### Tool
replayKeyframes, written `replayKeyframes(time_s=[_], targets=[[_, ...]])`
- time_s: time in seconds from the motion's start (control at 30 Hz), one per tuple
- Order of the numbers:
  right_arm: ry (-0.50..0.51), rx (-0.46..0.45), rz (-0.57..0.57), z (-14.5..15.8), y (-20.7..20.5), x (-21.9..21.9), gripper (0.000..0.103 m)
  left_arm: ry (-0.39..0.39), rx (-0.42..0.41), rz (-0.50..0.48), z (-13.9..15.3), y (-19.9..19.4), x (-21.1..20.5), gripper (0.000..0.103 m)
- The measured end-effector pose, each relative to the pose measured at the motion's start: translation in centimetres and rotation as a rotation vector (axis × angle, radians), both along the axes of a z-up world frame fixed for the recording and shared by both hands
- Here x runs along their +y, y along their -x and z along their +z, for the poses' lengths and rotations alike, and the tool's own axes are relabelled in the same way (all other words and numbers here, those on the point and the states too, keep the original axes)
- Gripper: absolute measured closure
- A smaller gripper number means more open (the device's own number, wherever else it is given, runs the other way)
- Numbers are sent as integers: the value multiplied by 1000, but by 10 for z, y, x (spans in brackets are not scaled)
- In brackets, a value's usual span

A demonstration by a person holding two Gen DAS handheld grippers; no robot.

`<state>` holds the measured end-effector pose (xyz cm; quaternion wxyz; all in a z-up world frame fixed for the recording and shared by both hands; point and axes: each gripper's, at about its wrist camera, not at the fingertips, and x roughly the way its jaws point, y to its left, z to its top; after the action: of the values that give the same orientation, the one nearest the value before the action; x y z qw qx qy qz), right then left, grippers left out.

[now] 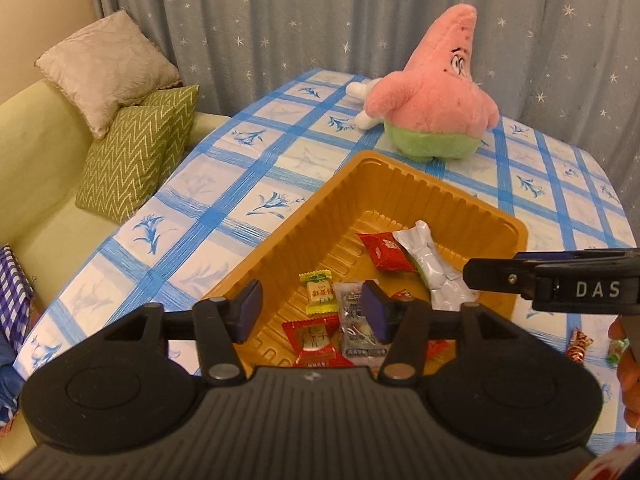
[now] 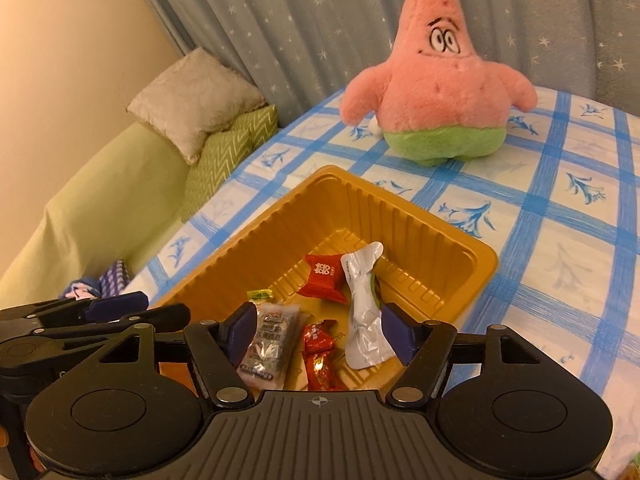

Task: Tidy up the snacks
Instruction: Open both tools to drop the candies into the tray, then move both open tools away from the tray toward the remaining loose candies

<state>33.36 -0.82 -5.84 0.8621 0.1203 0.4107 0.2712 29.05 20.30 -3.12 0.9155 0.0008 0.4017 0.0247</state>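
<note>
A ribbed gold plastic tray (image 2: 472, 276) sat on the checked tablecloth (image 2: 560, 232) before a plush (image 2: 436, 92). It held light, crinkly, slippery snacks (image 2: 324, 276), likely best pinched at the pillowy middle. Two more sweets (image 1: 580, 344) lay outside. The left gripper (image 1: 312, 312) and right gripper (image 2: 320, 332) both hovered wide and empty.

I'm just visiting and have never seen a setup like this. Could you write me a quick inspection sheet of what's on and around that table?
Surface: table under a blue-checked floral cloth.
Job's things: gold tray holding wrapped snacks, among them a silver packet and a red candy; two loose candies lie outside the tray.
Clutter: pink star plush standing behind the tray.
Grippers: left tongs and right tongs both open, empty, above the tray.
Cables: nothing seen.
Surroundings: green sofa with cushions, star-print curtain.
</note>
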Motion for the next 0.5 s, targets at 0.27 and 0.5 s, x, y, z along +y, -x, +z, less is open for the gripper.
replayKeyframes(time_s=[0.27, 0.5], targets=[[-21, -42, -3, 18, 32, -25, 32, 13, -29, -11, 22, 33, -19, 30], [-35, -69, -13, 32, 64, -49, 12, 25, -59, -16, 36, 65, -39, 18]])
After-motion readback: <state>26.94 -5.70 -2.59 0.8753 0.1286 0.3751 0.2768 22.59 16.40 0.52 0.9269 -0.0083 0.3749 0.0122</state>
